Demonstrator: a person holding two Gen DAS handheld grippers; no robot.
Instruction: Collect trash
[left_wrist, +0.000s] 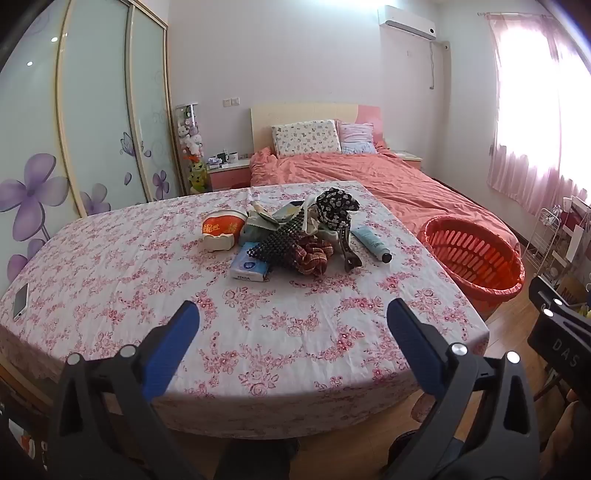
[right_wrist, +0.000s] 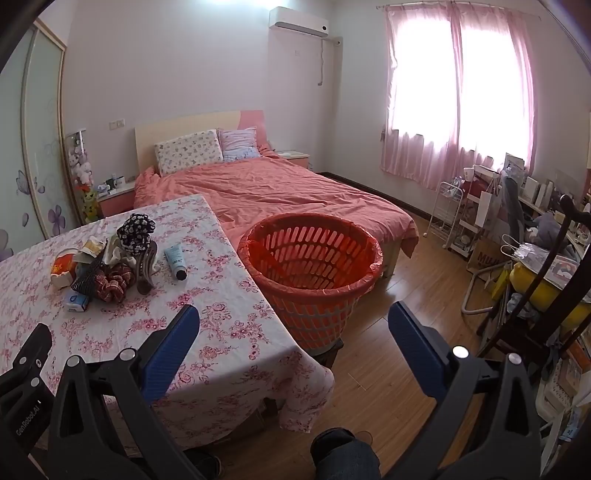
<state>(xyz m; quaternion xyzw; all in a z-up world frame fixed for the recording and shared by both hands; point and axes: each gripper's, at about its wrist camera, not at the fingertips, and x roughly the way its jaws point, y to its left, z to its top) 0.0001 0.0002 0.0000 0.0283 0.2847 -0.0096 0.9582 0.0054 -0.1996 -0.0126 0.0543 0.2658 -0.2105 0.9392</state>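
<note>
Tongs: left gripper (left_wrist: 293, 314) and right gripper (right_wrist: 293, 317) both spread apart, empty
Pile: clutter (left_wrist: 295, 236) mid-frame on table (left_wrist: 147, 258)
Basket: orange basket (right_wrist: 310, 266) frame centre, beside table

We see daylight flooding through the pink curtains (right_wrist: 458, 92), blown out white; fisheye bends and darkens the edges.

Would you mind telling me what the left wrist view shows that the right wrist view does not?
Only the left wrist view shows the phone at the table's left edge. Only the right wrist view shows the white rack and cluttered shelves under the window. Both share the orange basket beside the table, the pile with the tissue pack and tube, and open, empty grippers: left gripper, right gripper.
</note>
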